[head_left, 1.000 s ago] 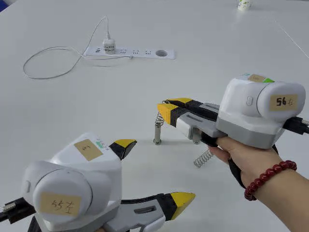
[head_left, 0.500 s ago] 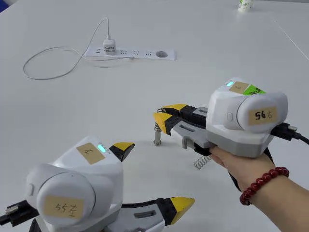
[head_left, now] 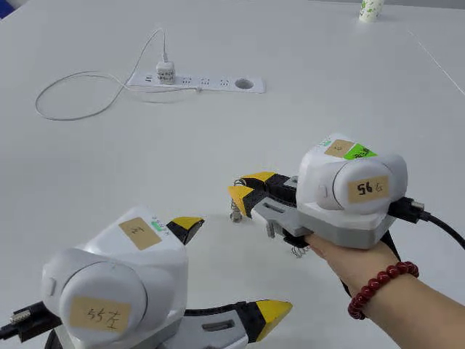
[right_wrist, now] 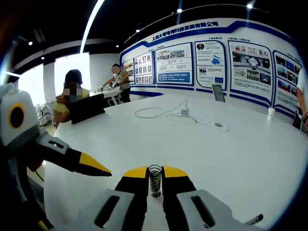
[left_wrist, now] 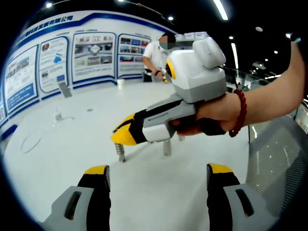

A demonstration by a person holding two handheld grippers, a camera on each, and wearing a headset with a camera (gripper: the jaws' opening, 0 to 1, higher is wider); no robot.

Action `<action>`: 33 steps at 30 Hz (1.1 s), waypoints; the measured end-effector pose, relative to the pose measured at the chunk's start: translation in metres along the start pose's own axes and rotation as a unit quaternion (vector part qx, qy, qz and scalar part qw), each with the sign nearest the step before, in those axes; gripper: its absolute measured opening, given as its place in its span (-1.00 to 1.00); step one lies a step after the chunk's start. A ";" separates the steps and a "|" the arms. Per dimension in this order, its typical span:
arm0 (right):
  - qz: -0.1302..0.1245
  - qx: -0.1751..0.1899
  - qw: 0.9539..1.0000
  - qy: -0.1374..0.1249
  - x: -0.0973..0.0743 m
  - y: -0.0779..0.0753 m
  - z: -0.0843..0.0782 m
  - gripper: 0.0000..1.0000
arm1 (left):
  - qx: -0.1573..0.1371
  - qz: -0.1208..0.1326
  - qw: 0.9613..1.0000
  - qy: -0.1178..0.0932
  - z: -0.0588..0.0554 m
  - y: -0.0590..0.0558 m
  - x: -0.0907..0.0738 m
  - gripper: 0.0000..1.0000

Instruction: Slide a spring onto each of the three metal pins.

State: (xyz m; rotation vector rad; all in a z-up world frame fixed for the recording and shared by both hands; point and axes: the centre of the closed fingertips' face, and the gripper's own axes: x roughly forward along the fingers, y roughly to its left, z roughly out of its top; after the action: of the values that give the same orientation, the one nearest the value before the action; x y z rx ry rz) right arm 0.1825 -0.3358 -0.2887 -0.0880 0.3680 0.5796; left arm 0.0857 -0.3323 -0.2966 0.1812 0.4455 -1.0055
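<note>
My right gripper (head_left: 240, 190) is shut on a small metal spring (right_wrist: 154, 179), which stands between its yellow-tipped jaws. In the head view the spring sits on an upright metal pin (head_left: 235, 211) on the white table. The left gripper view shows that coiled pin (left_wrist: 120, 153) under the right gripper (left_wrist: 120, 137), with a bare second pin (left_wrist: 167, 147) behind it. A loose spring (head_left: 296, 252) lies under the hand that holds the right gripper, mostly hidden. My left gripper (head_left: 229, 269) is open near the front edge with nothing between its jaws, about a hand's width short of the pins.
A white power strip (head_left: 196, 78) with a charger (head_left: 165, 70) and a looped cable (head_left: 73, 94) lies at the back left. A paper cup (head_left: 369, 9) stands far back right. A seated person (right_wrist: 72, 96) is at the table's far end.
My right gripper has dropped lower along the pin with the spring in its jaws. The hand now covers most of the loose spring. My left gripper has hardly moved.
</note>
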 end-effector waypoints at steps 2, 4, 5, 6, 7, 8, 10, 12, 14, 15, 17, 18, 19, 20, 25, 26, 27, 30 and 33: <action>0.000 -0.001 1.000 0.003 0.001 0.001 -0.002 -0.77 | 0.001 0.000 1.000 0.001 0.000 0.000 0.000 0.67; 0.000 -0.003 1.000 0.007 0.001 0.001 -0.004 -0.77 | -0.001 0.001 1.000 0.000 0.000 0.000 0.000 0.67; 0.000 -0.001 1.000 0.011 0.002 0.001 -0.006 -0.77 | 0.000 0.001 1.000 0.000 0.000 0.001 0.000 0.67; 0.000 -0.001 1.000 0.012 0.002 0.001 -0.007 -0.77 | 0.000 0.002 1.000 0.000 0.000 0.001 0.000 0.67; 0.000 -0.002 1.000 0.013 0.002 0.001 -0.008 -0.77 | 0.000 0.002 1.000 0.000 0.000 0.001 0.000 0.66; 0.000 -0.002 1.000 0.017 0.003 0.001 -0.010 -0.77 | 0.000 0.003 1.000 0.001 0.000 0.001 -0.001 0.66; 0.001 -0.001 1.000 0.019 0.003 0.001 -0.011 -0.77 | 0.000 0.003 1.000 0.001 0.000 0.002 -0.001 0.66; 0.001 -0.002 1.000 0.021 0.004 0.001 -0.013 -0.77 | 0.000 0.003 1.000 0.001 0.000 0.002 -0.001 0.65; 0.001 -0.002 1.000 0.024 0.004 0.001 -0.014 -0.77 | 0.000 0.004 1.000 0.002 -0.001 0.002 -0.001 0.65; 0.001 -0.003 1.000 0.026 0.005 0.001 -0.015 -0.77 | 0.000 0.004 1.000 0.002 -0.001 0.002 -0.001 0.65; 0.001 -0.004 1.000 0.028 0.005 0.001 -0.016 -0.77 | 0.000 0.003 1.000 0.001 0.000 0.002 -0.001 0.64; 0.001 -0.006 1.000 0.030 0.005 0.001 -0.017 -0.77 | 0.001 0.004 1.000 0.002 -0.001 0.002 -0.001 0.64; 0.001 -0.008 0.999 0.032 0.005 0.001 -0.018 -0.77 | 0.002 0.004 1.000 0.002 -0.001 0.002 -0.001 0.64; 0.002 -0.007 1.000 0.029 0.005 0.002 -0.017 -0.77 | 0.002 0.005 1.000 0.002 -0.001 0.003 -0.001 0.64; 0.003 -0.005 0.999 0.033 0.006 0.002 -0.017 -0.74 | 0.003 0.004 1.000 0.003 0.000 0.002 -0.001 0.63; 0.004 -0.003 0.999 0.034 0.006 0.003 -0.017 -0.70 | 0.004 0.005 1.000 0.003 0.000 0.003 -0.001 0.63; 0.004 -0.001 0.999 0.034 0.005 0.004 -0.017 -0.66 | 0.004 0.005 1.000 0.003 0.000 0.003 -0.001 0.63; 0.006 -0.001 1.000 0.027 0.003 0.005 -0.010 -0.65 | 0.004 0.007 1.000 0.004 0.000 0.004 -0.001 0.62; 0.008 -0.001 1.000 0.021 -0.001 0.006 -0.004 -0.59 | 0.005 0.008 1.000 0.004 0.000 0.004 -0.001 0.61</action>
State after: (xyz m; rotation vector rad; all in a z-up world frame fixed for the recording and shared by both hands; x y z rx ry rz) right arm 0.1769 -0.3324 -0.2921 -0.0991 0.4103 0.5951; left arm 0.0886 -0.3295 -0.2962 0.1974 0.4460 -0.9921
